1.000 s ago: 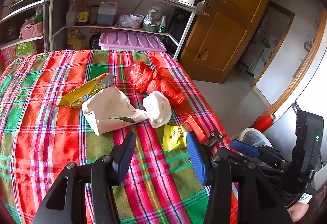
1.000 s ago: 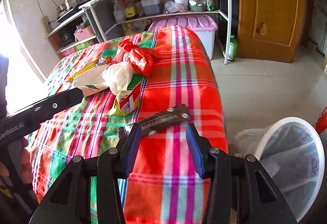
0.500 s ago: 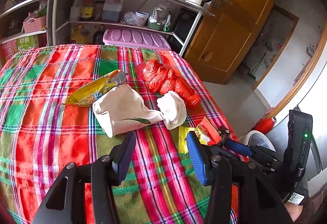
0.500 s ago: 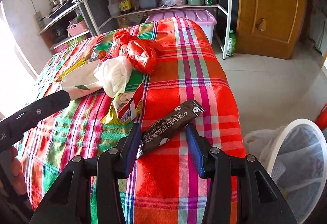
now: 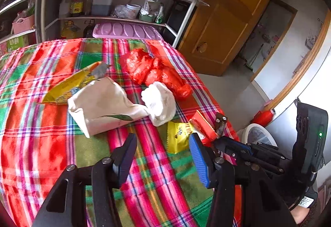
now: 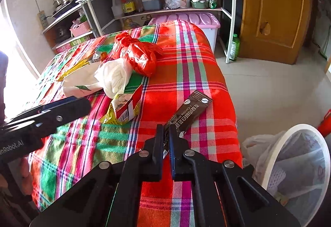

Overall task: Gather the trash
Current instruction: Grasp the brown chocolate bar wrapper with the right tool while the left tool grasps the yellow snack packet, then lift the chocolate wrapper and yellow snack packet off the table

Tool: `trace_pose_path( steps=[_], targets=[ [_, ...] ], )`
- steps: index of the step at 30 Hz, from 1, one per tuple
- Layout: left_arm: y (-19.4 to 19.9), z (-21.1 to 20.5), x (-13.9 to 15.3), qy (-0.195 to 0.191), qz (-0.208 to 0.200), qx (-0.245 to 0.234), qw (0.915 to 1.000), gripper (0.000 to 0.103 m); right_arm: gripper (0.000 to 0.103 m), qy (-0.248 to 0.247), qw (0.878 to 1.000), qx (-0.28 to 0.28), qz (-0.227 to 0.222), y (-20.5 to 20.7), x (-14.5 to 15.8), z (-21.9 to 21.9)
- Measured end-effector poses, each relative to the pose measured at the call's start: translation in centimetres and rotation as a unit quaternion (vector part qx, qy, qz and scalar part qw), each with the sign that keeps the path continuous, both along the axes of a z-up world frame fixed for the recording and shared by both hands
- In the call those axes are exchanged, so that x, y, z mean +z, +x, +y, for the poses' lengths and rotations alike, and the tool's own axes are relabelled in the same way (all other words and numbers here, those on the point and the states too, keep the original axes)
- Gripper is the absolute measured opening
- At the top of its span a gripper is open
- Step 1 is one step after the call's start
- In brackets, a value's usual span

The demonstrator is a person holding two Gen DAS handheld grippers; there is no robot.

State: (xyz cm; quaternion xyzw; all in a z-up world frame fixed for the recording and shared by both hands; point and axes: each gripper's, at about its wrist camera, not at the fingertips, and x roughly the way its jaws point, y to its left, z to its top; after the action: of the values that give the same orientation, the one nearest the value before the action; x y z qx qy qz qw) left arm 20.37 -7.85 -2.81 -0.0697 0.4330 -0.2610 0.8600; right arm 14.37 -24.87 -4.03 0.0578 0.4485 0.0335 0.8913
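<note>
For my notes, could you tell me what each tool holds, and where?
Right tool: brown coffee sachet, pinched at its near end. Left tool: nothing, jaws opening.

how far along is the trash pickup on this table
Barely started. The lined white bin already holds some trash. In hand: the right gripper is shut on the brown coffee sachet. The left gripper, jaws opening, holds nothing. Left on the plaid tablecloth: red plastic bag, white crumpled bag, paper bag, yellow snack wrapper, yellow-red packet.

Left tongs (image 6: pixel 68 112) body reads "enRobot.AI", cut off; brown sachet (image 6: pixel 191 112) carries print, seemingly Chinese.
</note>
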Motion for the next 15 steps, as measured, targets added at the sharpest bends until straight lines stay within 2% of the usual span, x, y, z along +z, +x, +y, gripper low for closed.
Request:
trace_pose_path(
  steps=[2,6,15],
  targets=[
    [0.1,-0.5,0.0,-0.003,-0.001,0.0,1.0,0.064,0.004,0.003,1.0,0.002,0.001,-0.1,0.0,-0.1],
    [0.5,-1.5,0.0,-0.022,0.005,-0.013,0.9997,0.064,0.004,0.009,1.0,0.002,0.002,-0.3,-0.1,-0.2],
    [1.6,-4.2,-1.4,0.013,0.017,-0.017,0.9996,0.064,0.004,0.005,1.0,0.007,0.001,-0.5,-0.2,-0.1]
  ],
)
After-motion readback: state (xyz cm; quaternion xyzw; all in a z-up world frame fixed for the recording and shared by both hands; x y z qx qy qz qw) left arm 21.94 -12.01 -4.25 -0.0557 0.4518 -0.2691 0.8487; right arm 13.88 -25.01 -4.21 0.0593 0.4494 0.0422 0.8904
